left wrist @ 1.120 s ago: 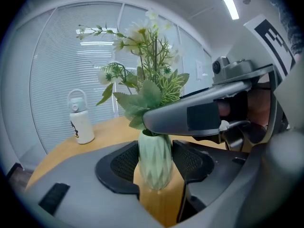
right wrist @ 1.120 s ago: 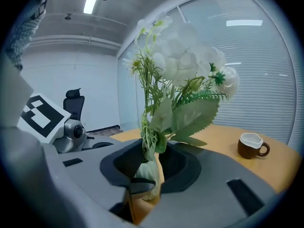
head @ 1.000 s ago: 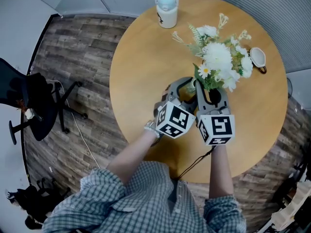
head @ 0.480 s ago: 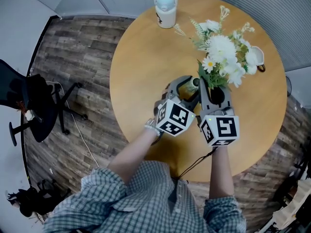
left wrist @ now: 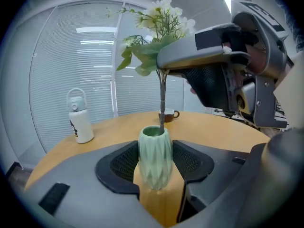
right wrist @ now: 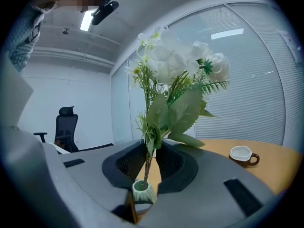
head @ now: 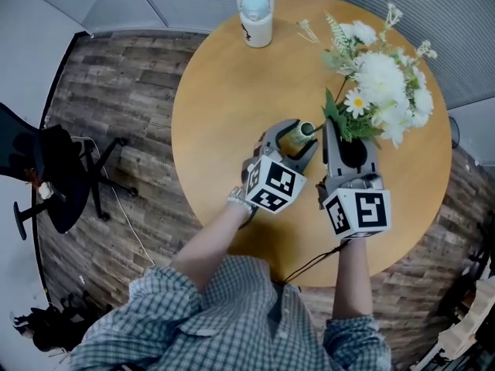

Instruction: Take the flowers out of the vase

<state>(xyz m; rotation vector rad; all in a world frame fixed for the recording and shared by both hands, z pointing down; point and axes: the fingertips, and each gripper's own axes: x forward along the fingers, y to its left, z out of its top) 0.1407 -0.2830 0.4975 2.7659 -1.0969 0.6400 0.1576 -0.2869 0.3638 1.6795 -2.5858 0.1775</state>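
A pale green ribbed vase (left wrist: 154, 151) stands on the round wooden table (head: 216, 114), and my left gripper (left wrist: 155, 171) is shut on its sides. A bouquet of white flowers (head: 383, 79) with green leaves rises above it. The right gripper (right wrist: 148, 161) has just been closing and is shut on the bouquet's stems (right wrist: 145, 171), a little above the vase mouth (right wrist: 142, 190). In the left gripper view, one thin stem (left wrist: 162, 103) still reaches down into the vase. From the head view, both grippers sit side by side at the table's middle, the left gripper (head: 292, 137) beside the right gripper (head: 331, 126).
A white bottle (head: 254, 14) with a pale blue lid stands at the table's far edge. A small brown-and-white cup (right wrist: 242, 153) sits on the table's right side. An office chair (head: 46, 168) stands on the wood floor to the left.
The right gripper has lifted, and the bouquet has risen with it and shifted toward the table's far right. The left gripper and the vase have stayed in place.
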